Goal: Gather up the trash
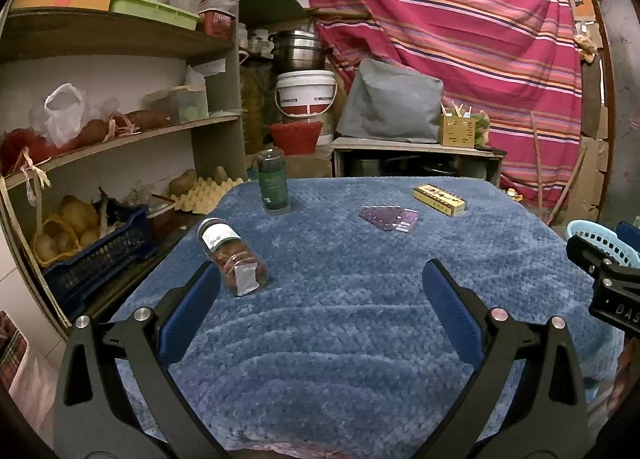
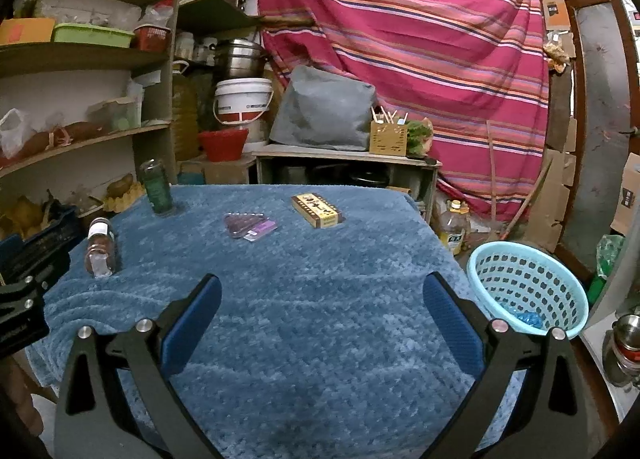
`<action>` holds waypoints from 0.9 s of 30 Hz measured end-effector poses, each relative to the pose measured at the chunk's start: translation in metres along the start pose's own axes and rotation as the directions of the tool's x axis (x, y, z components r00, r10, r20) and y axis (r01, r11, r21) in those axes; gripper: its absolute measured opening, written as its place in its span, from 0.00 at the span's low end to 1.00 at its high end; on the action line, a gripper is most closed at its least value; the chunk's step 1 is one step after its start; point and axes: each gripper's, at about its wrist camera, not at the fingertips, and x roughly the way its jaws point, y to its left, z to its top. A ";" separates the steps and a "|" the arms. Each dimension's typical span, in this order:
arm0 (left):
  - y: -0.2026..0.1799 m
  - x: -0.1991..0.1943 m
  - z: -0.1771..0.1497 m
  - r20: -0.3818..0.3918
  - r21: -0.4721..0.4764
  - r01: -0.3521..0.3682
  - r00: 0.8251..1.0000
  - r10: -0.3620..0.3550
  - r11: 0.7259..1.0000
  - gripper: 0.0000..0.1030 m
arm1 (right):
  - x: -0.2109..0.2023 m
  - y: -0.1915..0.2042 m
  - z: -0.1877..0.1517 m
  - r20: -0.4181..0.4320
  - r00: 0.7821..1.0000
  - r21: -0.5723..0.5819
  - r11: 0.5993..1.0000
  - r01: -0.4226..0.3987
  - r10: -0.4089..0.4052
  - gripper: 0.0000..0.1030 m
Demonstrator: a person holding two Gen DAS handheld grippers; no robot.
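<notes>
Both tools hang above the near edge of the table draped in a nubby blue cloth (image 1: pixel 360 319), and neither has anything in it: the left gripper (image 1: pixel 320 295) has its blue-padded jaws spread wide over bare cloth, and the right gripper (image 2: pixel 322 301) stands just the same. To my eye the collecting is at its start, or between pickups, since four pieces of trash lie on the cloth. A clear jar with a white label and brownish contents (image 1: pixel 234 257) lies on its side just beside the left gripper's left finger, close to the left edge of the table. Farther back stands an upright clear bottle with a dark green label (image 1: pixel 273 187). Toward the middle far side lies a flat purple plastic packet (image 1: pixel 390 218), and beyond it to the right a small yellow-and-brown cardboard box (image 1: pixel 440 199). The pale blue perforated plastic basket (image 2: pixel 528 291) sits off the right side of the table, lower than the tabletop, with something blue crumpled in its bottom; I take it for the bin. The likely next move is for the left gripper to swing left over the fallen jar and close across its round body, which may roll on the soft cloth, so the fingers should straddle it squarely. The right gripper, nearer the basket, seems better placed for the packet or box, both well ahead of it.
</notes>
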 end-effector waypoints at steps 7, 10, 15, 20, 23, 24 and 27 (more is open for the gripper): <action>-0.004 0.000 0.001 -0.002 -0.001 0.014 1.000 -0.014 1.000 0.95 | 0.000 -0.005 0.001 -0.003 1.000 -0.002 1.000 0.011 -0.011 0.96; -0.005 0.002 0.001 -0.005 -0.001 0.016 1.000 -0.016 1.000 0.95 | 0.000 -0.005 0.001 -0.003 1.000 -0.002 1.000 0.011 -0.011 0.96; -0.006 0.004 0.001 -0.008 -0.001 0.021 1.000 -0.021 1.000 0.95 | -0.001 -0.008 0.001 -0.003 1.000 0.000 1.000 0.012 -0.012 0.96; -0.008 0.004 0.001 -0.008 -0.001 0.023 1.000 -0.023 1.000 0.95 | -0.001 -0.009 0.001 0.000 1.000 -0.001 1.000 0.014 -0.014 0.96; -0.009 0.004 0.001 -0.009 0.000 0.022 1.000 -0.022 1.000 0.95 | -0.001 -0.012 0.002 0.004 1.000 0.001 1.000 0.019 -0.019 0.96; -0.010 0.005 0.000 -0.010 0.001 0.022 1.000 -0.022 1.000 0.95 | -0.001 -0.014 0.001 0.004 1.000 0.003 1.000 0.020 -0.020 0.96; -0.011 0.005 0.000 -0.011 0.001 0.025 1.000 -0.025 1.000 0.95 | -0.001 -0.017 0.002 0.002 1.000 0.003 1.000 0.027 -0.027 0.96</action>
